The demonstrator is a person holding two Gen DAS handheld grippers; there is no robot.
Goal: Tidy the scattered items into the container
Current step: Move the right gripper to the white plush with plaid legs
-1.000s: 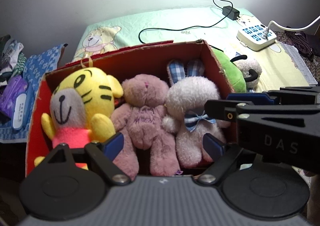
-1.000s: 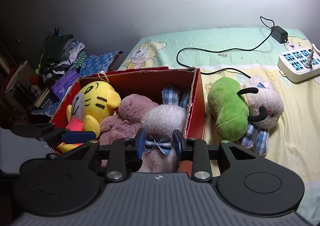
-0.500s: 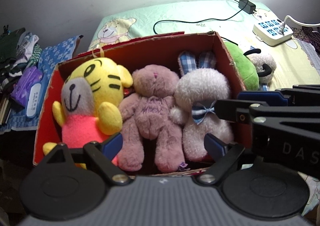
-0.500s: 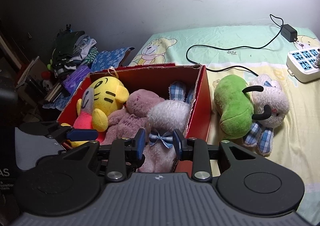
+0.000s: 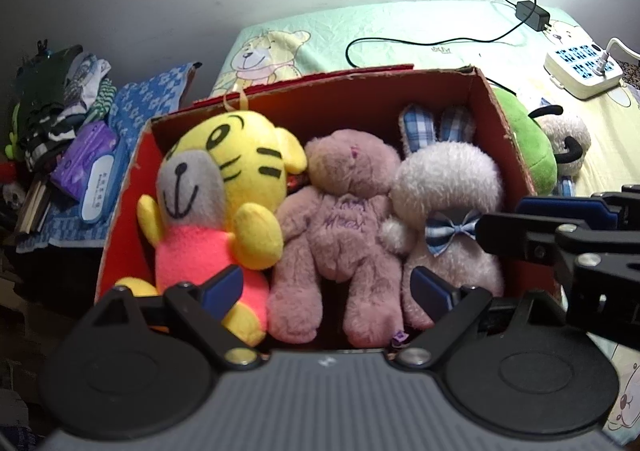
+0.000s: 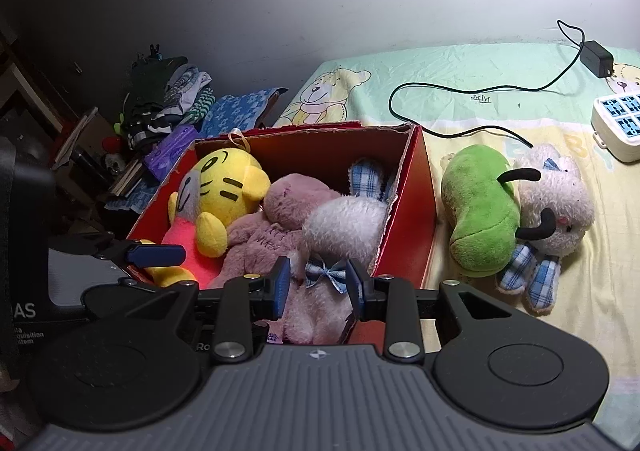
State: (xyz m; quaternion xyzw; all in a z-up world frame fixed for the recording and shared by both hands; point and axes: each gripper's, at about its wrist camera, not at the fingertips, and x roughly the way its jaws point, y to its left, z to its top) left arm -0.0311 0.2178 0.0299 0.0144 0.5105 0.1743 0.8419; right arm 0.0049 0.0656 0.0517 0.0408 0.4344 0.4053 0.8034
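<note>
Two grippers hung over the near edge of the red cardboard box (image 5: 502, 119), neither holding anything. The left gripper (image 5: 328, 285) had its blue-padded fingers spread wide, one tip in front of the yellow tiger plush (image 5: 224, 191), the other in front of the white bunny plush (image 5: 448, 187). The right gripper (image 6: 315, 283) stood with its fingers partly apart, framing the bunny's blue checked bow tie (image 6: 326, 273) without visibly pinching it.

Inside the box three toys lay side by side: tiger at left, pink bear plush (image 5: 344, 211) in the middle, bunny at right against the right wall.

Outside, just right of the box on the bedsheet (image 6: 460, 67), lay a green plush (image 6: 480, 211) touching a second white plush (image 6: 560, 203) with checked feet. Farther right sat a white power strip (image 6: 618, 123), and a black charger cable (image 6: 460, 89) looped across the far sheet. Far left, folded clothes (image 6: 168, 99) were stacked beside the bed.
</note>
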